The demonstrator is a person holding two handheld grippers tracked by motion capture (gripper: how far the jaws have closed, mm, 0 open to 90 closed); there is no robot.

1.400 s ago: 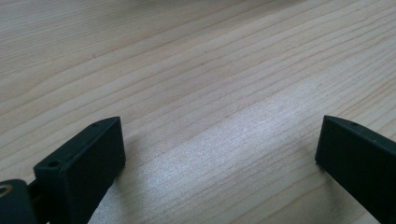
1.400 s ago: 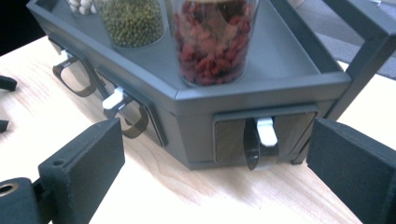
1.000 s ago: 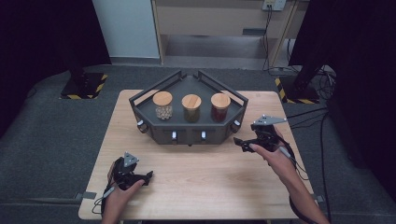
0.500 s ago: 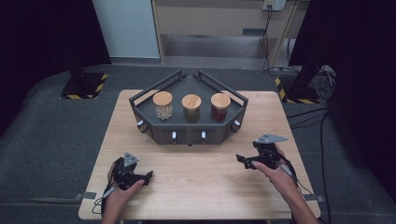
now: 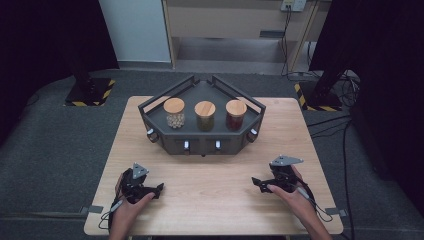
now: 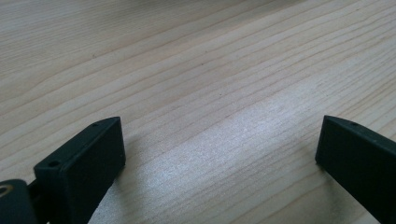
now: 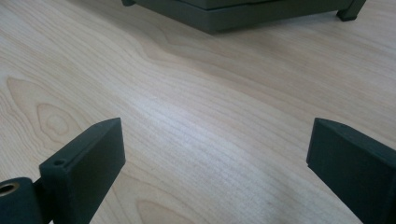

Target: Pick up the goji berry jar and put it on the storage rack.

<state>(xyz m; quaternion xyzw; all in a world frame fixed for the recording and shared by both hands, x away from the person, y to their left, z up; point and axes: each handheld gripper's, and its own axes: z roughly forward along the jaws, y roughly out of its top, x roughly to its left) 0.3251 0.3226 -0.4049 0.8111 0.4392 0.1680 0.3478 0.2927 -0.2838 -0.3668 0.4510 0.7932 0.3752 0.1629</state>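
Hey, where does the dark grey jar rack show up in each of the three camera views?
High view: the dark grey rack stands at the centre, on the far half of the table, with three wooden-lidded jars in it.
Left gripper view: not in it; bare wooden tabletop lies between the fingers.
Right gripper view: its lower front edge runs along the top, with one foot at the upper right.
Shared landmark: the light wood-grain tabletop.

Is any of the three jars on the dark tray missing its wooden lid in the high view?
No, each of the three jars on the dark tray carries a round wooden lid.
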